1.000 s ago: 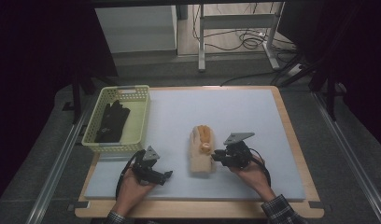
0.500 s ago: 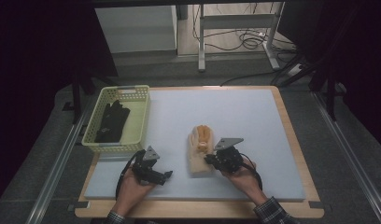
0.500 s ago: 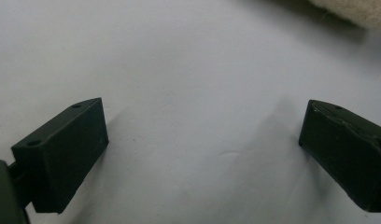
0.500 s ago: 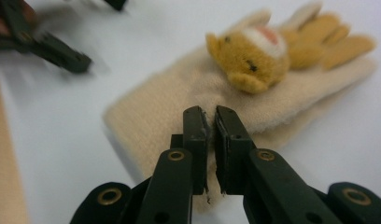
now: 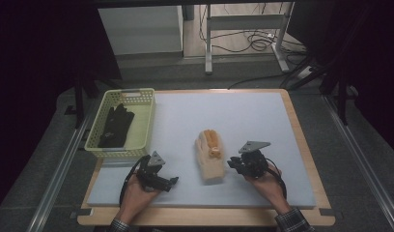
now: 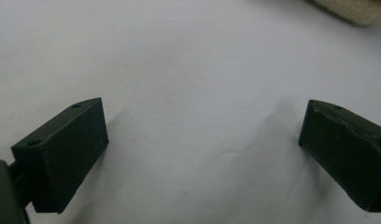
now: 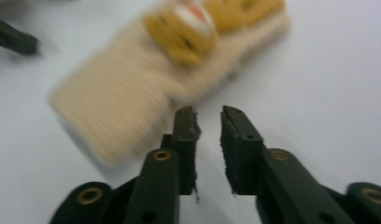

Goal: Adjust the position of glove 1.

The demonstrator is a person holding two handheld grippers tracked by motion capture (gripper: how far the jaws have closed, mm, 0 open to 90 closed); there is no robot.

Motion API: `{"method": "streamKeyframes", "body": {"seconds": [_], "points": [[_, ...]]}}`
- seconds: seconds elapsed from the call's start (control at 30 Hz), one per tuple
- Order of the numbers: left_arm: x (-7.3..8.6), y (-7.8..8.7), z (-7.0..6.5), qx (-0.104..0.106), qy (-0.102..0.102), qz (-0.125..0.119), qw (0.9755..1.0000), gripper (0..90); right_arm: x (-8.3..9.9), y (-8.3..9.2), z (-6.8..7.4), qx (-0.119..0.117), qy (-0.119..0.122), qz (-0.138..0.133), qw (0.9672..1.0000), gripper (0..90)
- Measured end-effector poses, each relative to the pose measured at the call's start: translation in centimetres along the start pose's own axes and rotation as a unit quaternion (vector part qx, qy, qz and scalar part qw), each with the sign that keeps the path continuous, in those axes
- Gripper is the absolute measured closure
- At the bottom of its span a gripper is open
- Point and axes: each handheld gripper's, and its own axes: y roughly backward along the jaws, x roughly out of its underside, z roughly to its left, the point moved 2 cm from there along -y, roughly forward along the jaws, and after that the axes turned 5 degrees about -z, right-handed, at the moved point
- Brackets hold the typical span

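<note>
A cream knitted glove (image 5: pixel 210 155) lies flat on the pale grey mat (image 5: pixel 233 116), a little toward 6 o'clock from the mat's middle, its ribbed cuff pointing to 6 o'clock and its fingers to 12 o'clock. Its weave is coarse and oatmeal in colour, and orange-yellow patches run across the finger end, with a small round orange patch lower on the palm; in the right gripper view the glove (image 7: pixel 146 70) is blurred, but the same yellow patches and a reddish-white spot show at its far end, and the cuff end sits nearest the jaws. The right gripper (image 5: pixel 235 164) rests at 3 o'clock of the glove, just beside its cuff half, held in the person's right hand (image 5: pixel 265 180). Seen from its own camera, the right gripper (image 7: pixel 208 122) has its jaws set close with a narrow gap between them and bare mat in that gap; they have just been opening a little, and nothing is between them. The left gripper (image 5: pixel 172 181) lies at 8 o'clock of the glove, well apart from it, in the person's left hand (image 5: pixel 135 195). In its own view the left gripper (image 6: pixel 202 135) has its jaws spread wide over bare mat and grips nothing, with a corner of the glove (image 6: pixel 352 10) at 1 o'clock. At 10 o'clock of the glove, a pale yellow basket (image 5: pixel 143 128) sits on the mat's edge with a black glove (image 5: pixel 115 125) lying inside it.
</note>
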Motion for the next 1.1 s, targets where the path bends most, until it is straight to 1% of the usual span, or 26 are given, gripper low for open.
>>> {"method": "streamKeyframes", "body": {"seconds": [0.07, 0.13, 0.17, 0.2, 0.3, 0.37, 0.43, 0.57, 0.67, 0.77, 0.9, 1.03, 1.1], "points": [[0.0, 0.0, 0.0, 0.000, 0.000, 0.000, 1.0000, 1.3, 0.8, -0.7, -0.1, -0.005, 0.000, 0.014, 0.9999, 76.2], [0.0, 0.0, 0.0, 0.000, -0.001, 0.000, 1.0000, 1.4, 1.2, -1.8, 0.6, -0.021, 0.006, 0.019, 0.9996, 76.2], [0.0, 0.1, 0.0, 0.000, -0.001, 0.000, 1.0000, 1.7, 1.2, -2.1, 0.9, -0.021, 0.014, 0.010, 0.9996, 76.3], [0.0, 0.1, 0.0, 0.001, -0.002, 0.000, 1.0000, 2.0, 0.9, -2.4, 1.3, -0.026, 0.015, 0.011, 0.9995, 76.6], [0.1, 0.3, 0.1, 0.004, -0.004, 0.003, 1.0000, 1.9, 0.3, -3.2, 2.2, -0.034, 0.025, 0.014, 0.9990, 76.6], [0.2, 0.5, 0.3, 0.004, -0.004, 0.008, 1.0000, 1.7, 0.0, -3.8, 2.7, -0.042, 0.026, 0.015, 0.9987, 76.5], [0.3, 0.7, 0.5, 0.001, -0.002, 0.013, 0.9999, 1.3, -0.3, -4.3, 3.3, -0.048, 0.030, 0.014, 0.9983, 76.3], [0.6, 1.2, 1.0, 0.000, 0.003, 0.016, 0.9999, 0.8, -1.0, -5.4, 4.3, -0.054, 0.038, 0.011, 0.9977, 74.7], [0.9, 1.3, 1.2, -0.004, 0.005, 0.014, 0.9999, 0.8, -1.5, -6.2, 4.9, -0.055, 0.042, 0.007, 0.9976, 74.0], [1.0, 1.3, 1.2, -0.003, 0.000, 0.010, 0.9999, 0.4, -2.0, -7.0, 5.5, -0.056, 0.047, 0.005, 0.9973, 73.9], [1.1, 1.3, 1.2, -0.001, -0.001, 0.005, 1.0000, 0.0, -2.7, -8.2, 6.2, -0.048, 0.061, 0.000, 0.9970, 74.1], [1.1, 1.3, 1.2, -0.002, -0.001, 0.005, 1.0000, 0.0, -3.5, -9.5, 6.8, -0.043, 0.073, -0.008, 0.9964, 74.2], [1.2, 1.3, 1.2, -0.002, -0.001, 0.005, 1.0000, 0.0, -3.8, -9.8, 7.0, -0.040, 0.078, -0.007, 0.9962, 74.0]]}}
